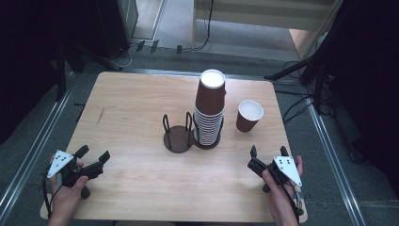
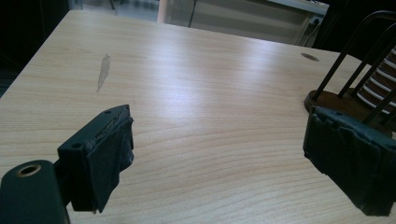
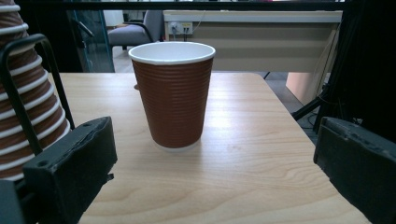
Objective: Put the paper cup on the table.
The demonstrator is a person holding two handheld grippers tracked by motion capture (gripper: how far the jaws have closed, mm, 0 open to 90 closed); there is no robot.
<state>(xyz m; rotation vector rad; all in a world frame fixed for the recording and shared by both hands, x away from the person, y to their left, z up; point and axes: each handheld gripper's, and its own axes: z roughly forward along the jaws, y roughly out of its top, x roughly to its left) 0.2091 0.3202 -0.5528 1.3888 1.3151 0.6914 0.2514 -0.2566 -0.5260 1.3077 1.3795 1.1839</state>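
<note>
Presently: approach step. Right gripper [image 1: 267, 154] jaws spread, empty, aimed at single brown paper cup [image 3: 172, 95] upright right of cup stack [image 1: 209, 113]. Left gripper [image 1: 92, 155] agape, idle. Next, probably: advance, straddle cup, squeeze gently.

**Around the desk**

Pale wooden desk [image 1: 131, 122], a grey streak [image 1: 100, 116] near its left edge. Beyond the far edge: grey floor, black cables [image 1: 202, 44], a light cabinet [image 1: 263, 14]. Dark stand legs [image 1: 301, 70] off the far right corner. Metal rails [image 1: 28, 160] along both sides.
</note>
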